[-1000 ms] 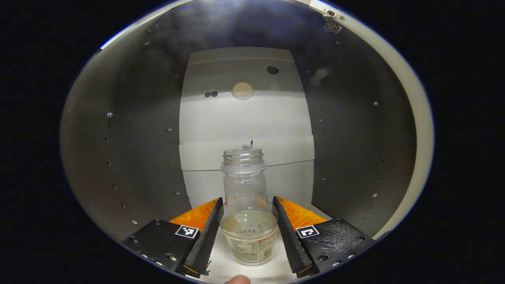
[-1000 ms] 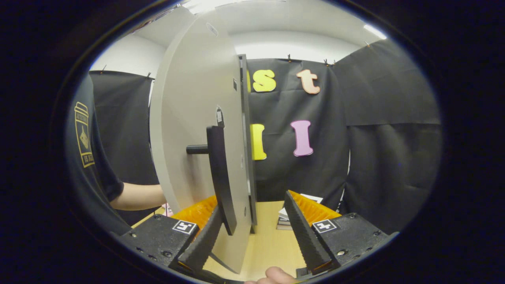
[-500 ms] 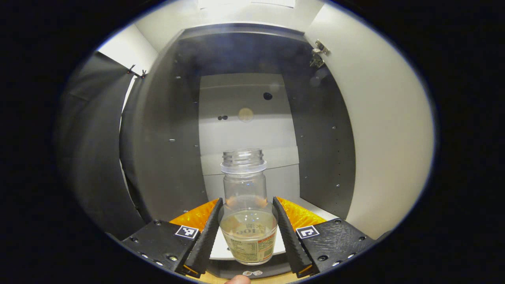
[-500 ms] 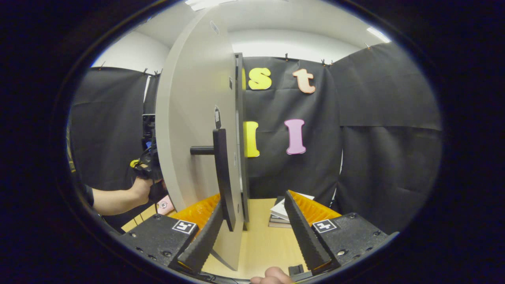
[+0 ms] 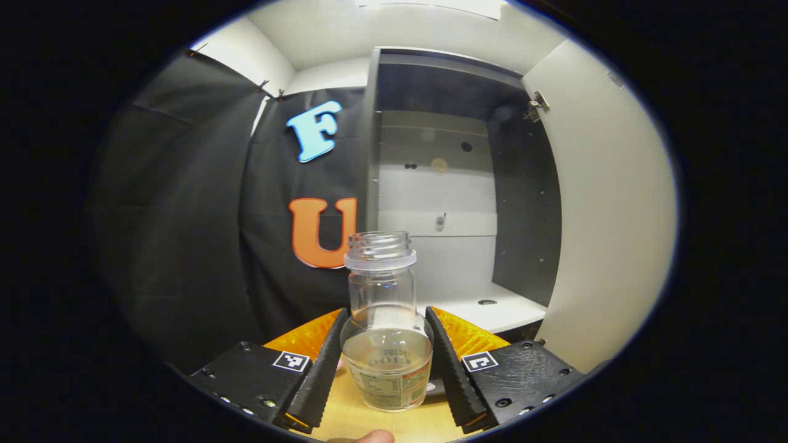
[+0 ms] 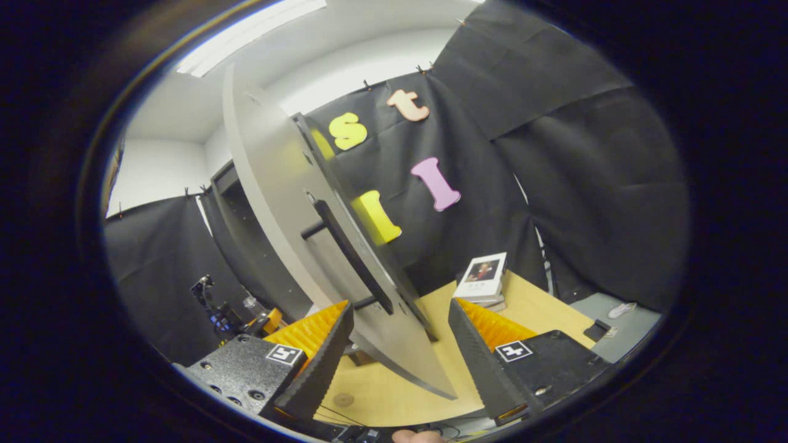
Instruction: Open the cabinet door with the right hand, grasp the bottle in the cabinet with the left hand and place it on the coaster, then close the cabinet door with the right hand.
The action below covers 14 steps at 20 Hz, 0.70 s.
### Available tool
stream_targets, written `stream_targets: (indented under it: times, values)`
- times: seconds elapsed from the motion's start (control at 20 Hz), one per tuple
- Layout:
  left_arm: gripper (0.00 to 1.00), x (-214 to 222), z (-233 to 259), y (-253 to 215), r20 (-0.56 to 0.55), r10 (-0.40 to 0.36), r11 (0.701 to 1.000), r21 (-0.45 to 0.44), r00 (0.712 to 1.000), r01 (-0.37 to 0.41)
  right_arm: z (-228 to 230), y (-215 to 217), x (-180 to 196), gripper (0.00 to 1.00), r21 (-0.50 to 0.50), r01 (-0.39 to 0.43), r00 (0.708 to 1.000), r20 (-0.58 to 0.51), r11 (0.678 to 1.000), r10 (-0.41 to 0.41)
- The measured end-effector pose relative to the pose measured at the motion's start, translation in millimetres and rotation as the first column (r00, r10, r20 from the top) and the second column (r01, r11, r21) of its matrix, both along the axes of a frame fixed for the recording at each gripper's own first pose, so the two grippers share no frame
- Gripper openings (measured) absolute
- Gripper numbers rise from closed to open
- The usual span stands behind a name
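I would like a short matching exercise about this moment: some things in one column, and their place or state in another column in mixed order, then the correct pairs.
Things:
1. bottle
2. cabinet door
3. books
4. right tool

Place or state:
A. swung open
B. stacked on the wooden table
C. open, on either side of the door's lower edge
D. gripped between the left tool's fingers, outside the cabinet

Pairs: 1-D, 2-A, 3-B, 4-C
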State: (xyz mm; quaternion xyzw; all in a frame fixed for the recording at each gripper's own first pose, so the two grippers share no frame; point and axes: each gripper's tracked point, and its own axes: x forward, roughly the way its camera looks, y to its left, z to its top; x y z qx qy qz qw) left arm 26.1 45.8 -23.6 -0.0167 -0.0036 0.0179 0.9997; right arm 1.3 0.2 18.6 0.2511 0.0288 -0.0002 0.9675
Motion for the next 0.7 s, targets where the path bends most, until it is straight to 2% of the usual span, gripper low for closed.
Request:
stream_targets:
  times: [0.05, 0.25, 0.4, 0.55, 0.7]
  values:
    - [0.75, -12, -2, 7, -0.006, 0.026, 1.000, -0.017, 1.000, -0.026, -6, -6, 3, 0.99, -0.026, 0.004, 1.000, -0.017, 1.000, -0.004]
    - [0.75, -58, -18, 31, -0.009, 0.110, 0.993, -0.043, 0.994, -0.110, -31, -17, -8, 0.99, -0.143, 0.017, 0.998, -0.057, 0.990, -0.025]
    - [0.75, -93, -51, 53, -0.029, 0.169, 0.985, -0.036, 0.985, -0.170, -73, -30, -25, 0.99, -0.201, 0.041, 0.991, -0.116, 0.979, -0.065]
    - [0.75, -107, -99, 72, -0.035, 0.223, 0.974, -0.038, 0.974, -0.224, -127, -38, -33, 0.99, -0.280, 0.024, 0.975, -0.204, 0.960, -0.083]
    - [0.75, -107, -159, 93, -0.068, 0.278, 0.958, -0.049, 0.958, -0.282, -180, -60, -47, 0.99, -0.300, 0.088, 0.946, -0.274, 0.950, -0.175]
